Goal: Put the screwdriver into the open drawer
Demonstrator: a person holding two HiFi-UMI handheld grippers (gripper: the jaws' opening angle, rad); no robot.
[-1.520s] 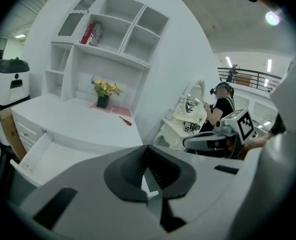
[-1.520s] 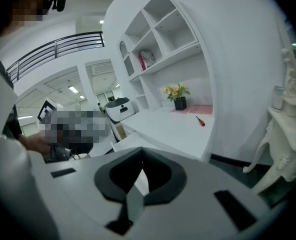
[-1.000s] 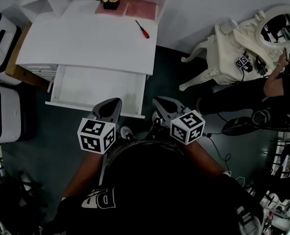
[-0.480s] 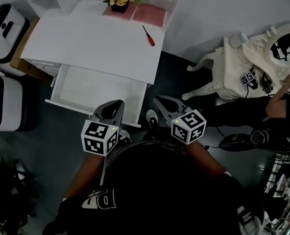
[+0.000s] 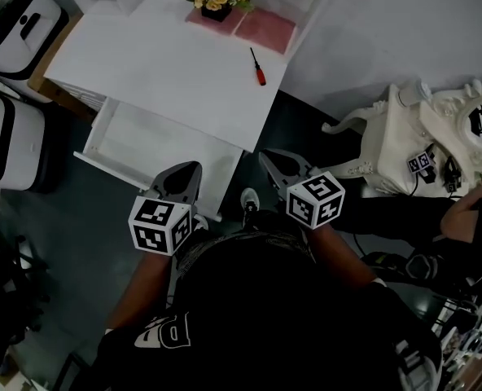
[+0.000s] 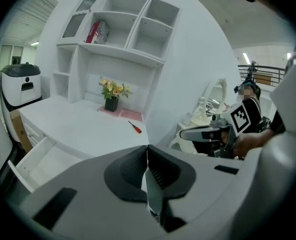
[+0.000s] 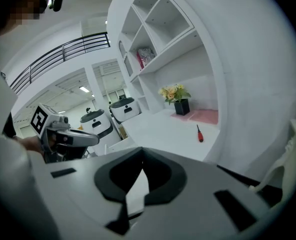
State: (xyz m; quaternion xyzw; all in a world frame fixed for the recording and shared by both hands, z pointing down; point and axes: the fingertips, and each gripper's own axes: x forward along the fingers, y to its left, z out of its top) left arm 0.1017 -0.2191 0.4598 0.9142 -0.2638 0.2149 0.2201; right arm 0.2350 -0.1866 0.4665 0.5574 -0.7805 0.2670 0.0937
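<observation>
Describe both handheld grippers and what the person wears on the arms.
Left gripper and right gripper match: grey moulded shells tapering to a point, with dark ribbed fingers. Each carries a white cube printed with black square markers. No cables show. The person wears a black top with white print; the forearms are uncovered.

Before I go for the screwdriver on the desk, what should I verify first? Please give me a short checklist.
1. Is the screwdriver free to pick up: ok, it lies alone on the desk, near the pink mat.
2. Is the drawer open: ok, it is pulled out and its visible part is bare.
3. Is the left tool empty: ok, jaws together on nothing.
4. Is the right tool ready to grasp: not ok, jaws shut.
5. Is a tool at the screwdriver: not ok, both are apart from it.
</observation>
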